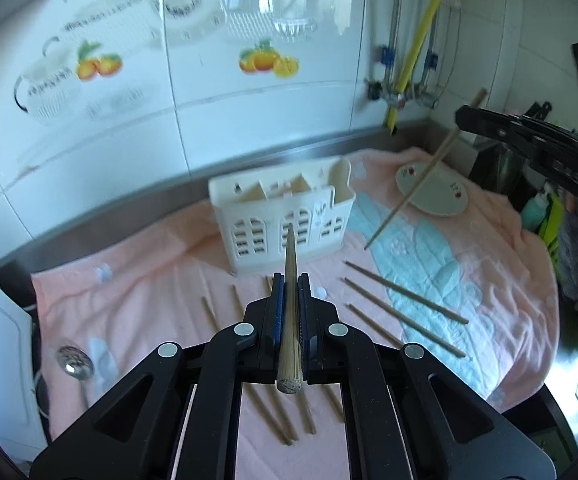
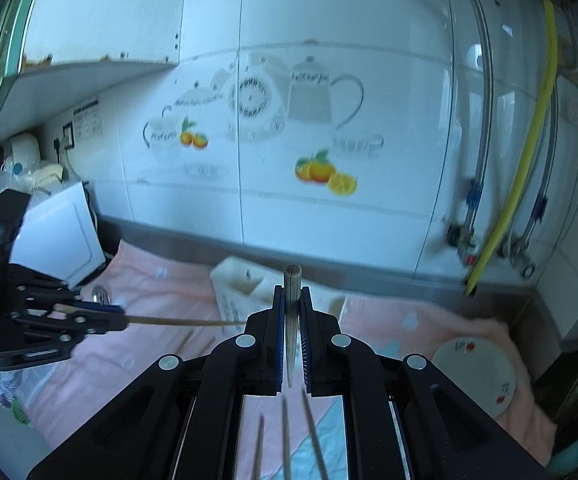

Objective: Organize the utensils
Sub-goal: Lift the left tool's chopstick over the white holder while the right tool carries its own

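Observation:
My left gripper [image 1: 291, 280] is shut on a wooden chopstick [image 1: 290, 312] that lies along the fingers with its thin tip toward the white utensil holder [image 1: 285, 216]. My right gripper [image 2: 292, 292] is shut on another chopstick [image 2: 291, 320], held with its thick end up. In the left wrist view the right gripper [image 1: 463, 118] is at the upper right, its chopstick [image 1: 413, 188] slanting down above the cloth. In the right wrist view the left gripper [image 2: 123, 316] is at the left, its chopstick [image 2: 181, 322] pointing at the holder [image 2: 245, 284].
Several loose chopsticks [image 1: 401, 308] lie on the pink and blue cloth [image 1: 489, 300]. A metal spoon [image 1: 75, 364] lies at the left. A small white dish [image 1: 445, 196] sits at the back right. A white appliance [image 2: 61, 232] stands at the left. The tiled wall and pipes [image 1: 417, 40] are behind.

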`<action>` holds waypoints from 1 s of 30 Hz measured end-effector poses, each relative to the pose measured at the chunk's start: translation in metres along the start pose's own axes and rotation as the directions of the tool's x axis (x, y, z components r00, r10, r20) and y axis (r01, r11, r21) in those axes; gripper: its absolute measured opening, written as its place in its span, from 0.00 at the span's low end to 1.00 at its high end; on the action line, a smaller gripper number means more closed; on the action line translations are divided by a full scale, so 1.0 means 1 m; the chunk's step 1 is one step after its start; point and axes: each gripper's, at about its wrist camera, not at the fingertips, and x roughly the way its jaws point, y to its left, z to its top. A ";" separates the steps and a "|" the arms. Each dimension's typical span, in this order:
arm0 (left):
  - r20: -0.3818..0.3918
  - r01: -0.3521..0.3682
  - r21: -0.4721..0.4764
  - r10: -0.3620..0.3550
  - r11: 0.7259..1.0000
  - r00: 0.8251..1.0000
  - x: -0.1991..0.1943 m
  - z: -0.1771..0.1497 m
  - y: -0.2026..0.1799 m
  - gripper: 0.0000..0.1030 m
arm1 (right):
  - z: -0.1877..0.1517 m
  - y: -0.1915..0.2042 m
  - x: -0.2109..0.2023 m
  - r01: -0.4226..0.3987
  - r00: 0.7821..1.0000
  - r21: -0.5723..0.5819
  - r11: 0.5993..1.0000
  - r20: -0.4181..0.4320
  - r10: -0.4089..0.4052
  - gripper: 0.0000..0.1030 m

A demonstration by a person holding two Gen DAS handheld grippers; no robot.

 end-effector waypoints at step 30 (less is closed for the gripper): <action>-0.253 -0.037 -0.082 0.015 0.996 0.967 0.095 0.089 0.055 0.06 | 0.026 -0.033 0.113 0.077 0.992 0.081 0.994 -0.107 -0.068 0.07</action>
